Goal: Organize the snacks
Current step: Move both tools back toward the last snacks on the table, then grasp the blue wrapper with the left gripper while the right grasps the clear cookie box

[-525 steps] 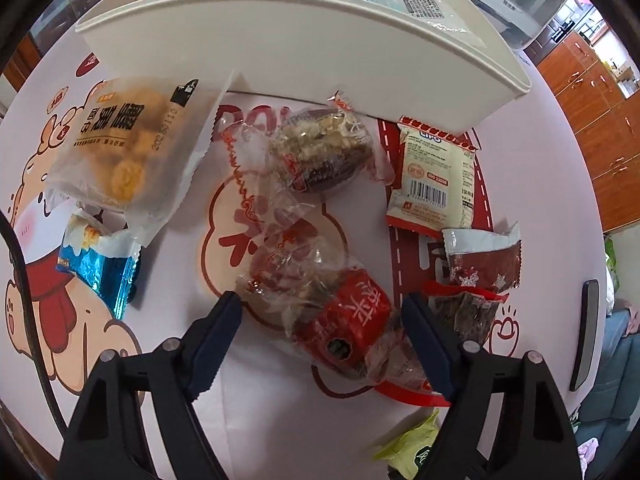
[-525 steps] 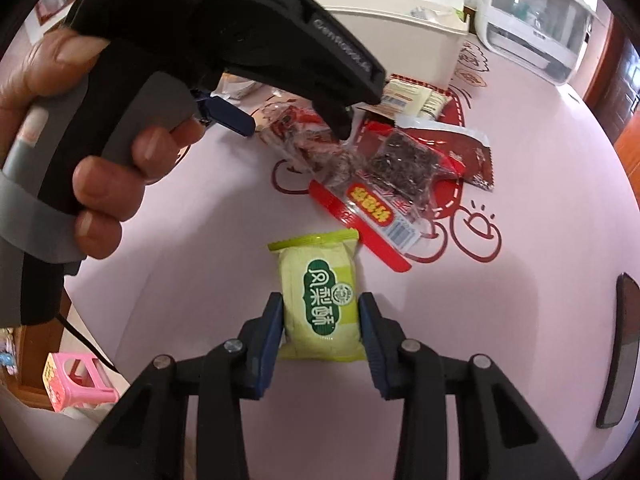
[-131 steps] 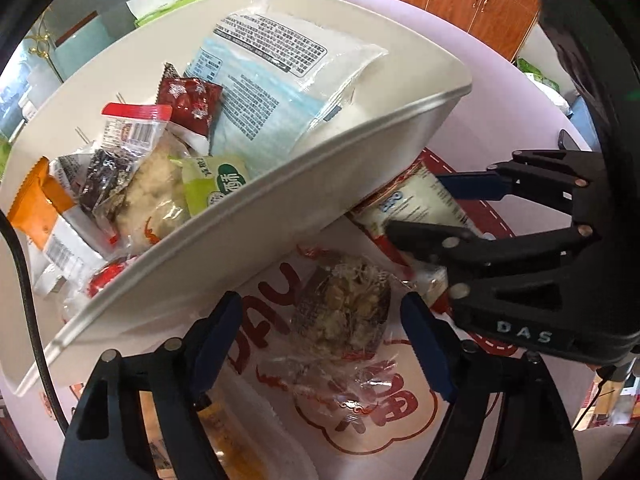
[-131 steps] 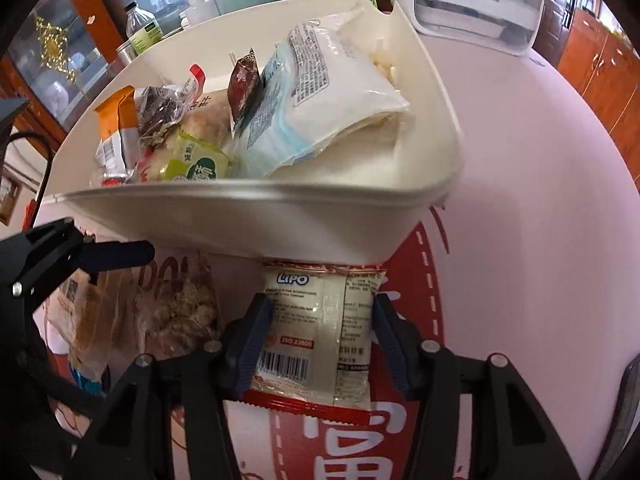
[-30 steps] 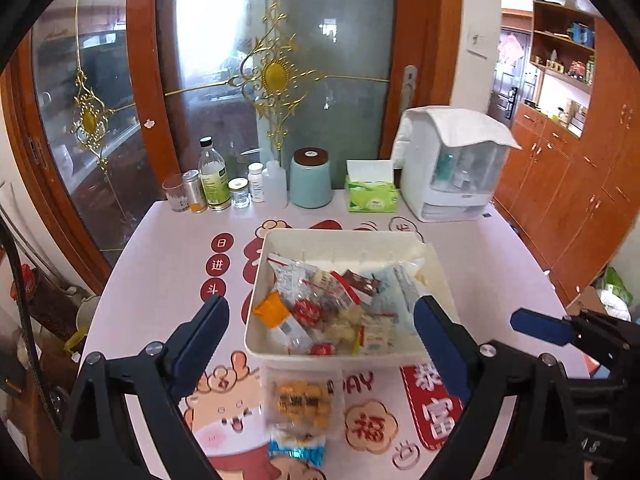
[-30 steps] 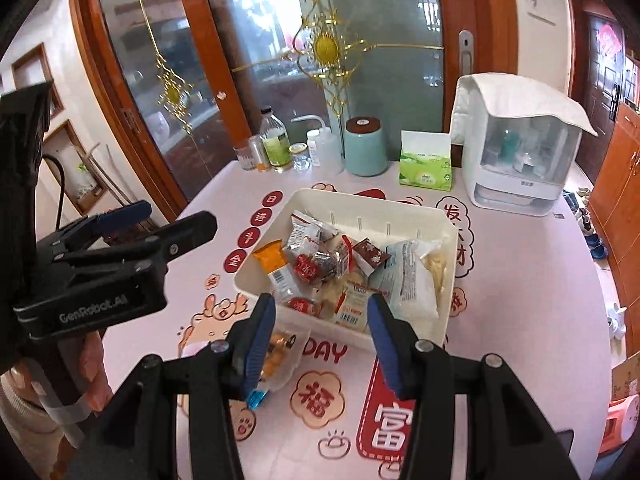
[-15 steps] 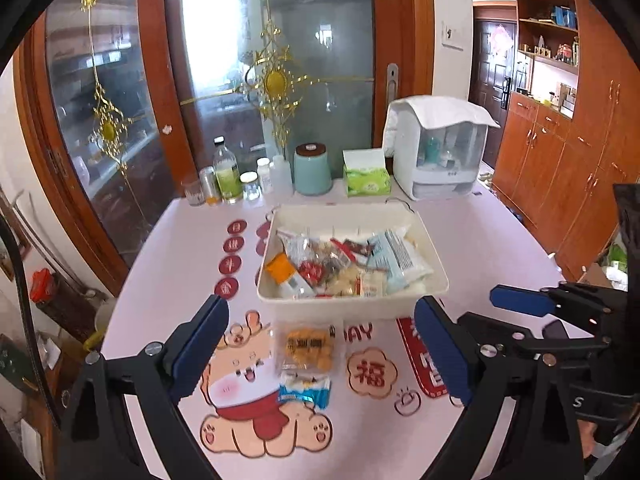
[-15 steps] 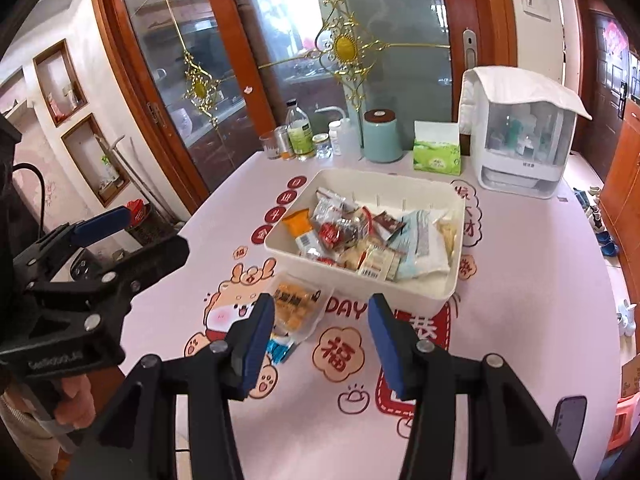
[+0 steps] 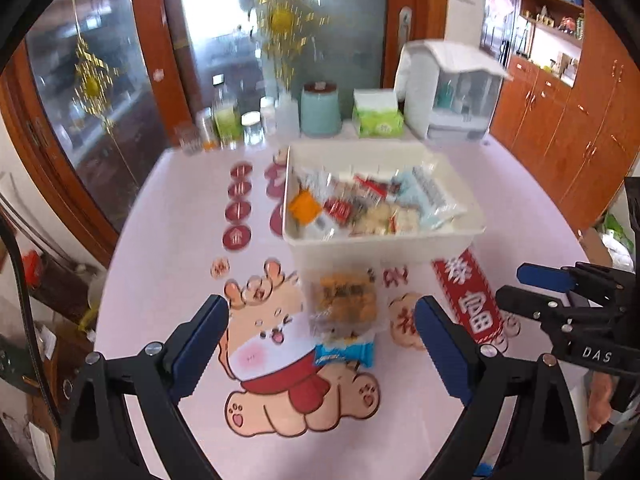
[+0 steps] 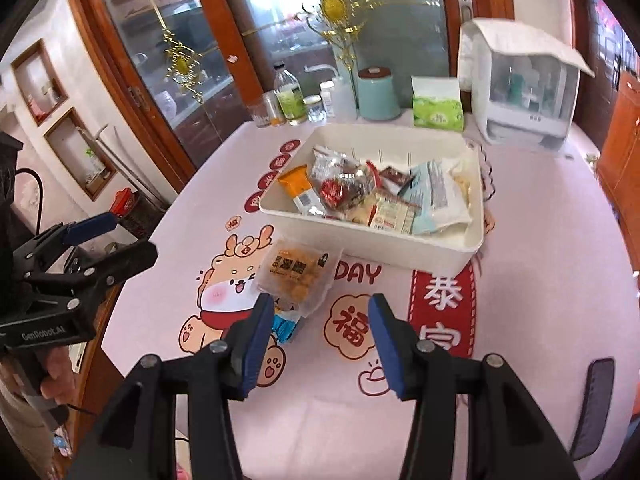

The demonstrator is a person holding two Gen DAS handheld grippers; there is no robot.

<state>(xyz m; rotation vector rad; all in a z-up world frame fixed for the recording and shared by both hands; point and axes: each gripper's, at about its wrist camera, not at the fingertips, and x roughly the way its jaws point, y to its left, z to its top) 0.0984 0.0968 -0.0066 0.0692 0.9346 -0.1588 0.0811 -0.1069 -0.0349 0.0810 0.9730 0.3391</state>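
Jaws spread wide on the left gripper (image 9: pixel 320 340) and about half open on the right gripper (image 10: pixel 320 320), both empty, as a person holds the two tools above a round table (image 10: pixel 540 208) covered in a pink cartoon cloth. Most of the snacks already sit piled in the white plastic bin (image 10: pixel 404 246) at the far middle of the table, which suggests the sorting is nearly done; the bin appears to be the collecting place, set close to the last stragglers so each needs only a short lift. Two packets remain on the cloth just in front of the bin's near wall: a clear bag of golden fried snacks (image 9: pixel 346 294) and, partly tucked under its near edge, a small blue packet (image 9: pixel 346 354). In the left wrist view both lie ahead of the fingertips, roughly centred between them but not yet inside the gap. In the right wrist view the same pair (image 10: pixel 296 274) sits beyond and left of centre, the blue packet (image 10: pixel 285 326) just past the left fingertip. Neither tool touches any packet. Bottles, a teal canister (image 10: pixel 378 92) and a tissue box (image 10: pixel 438 110) line the far edge.
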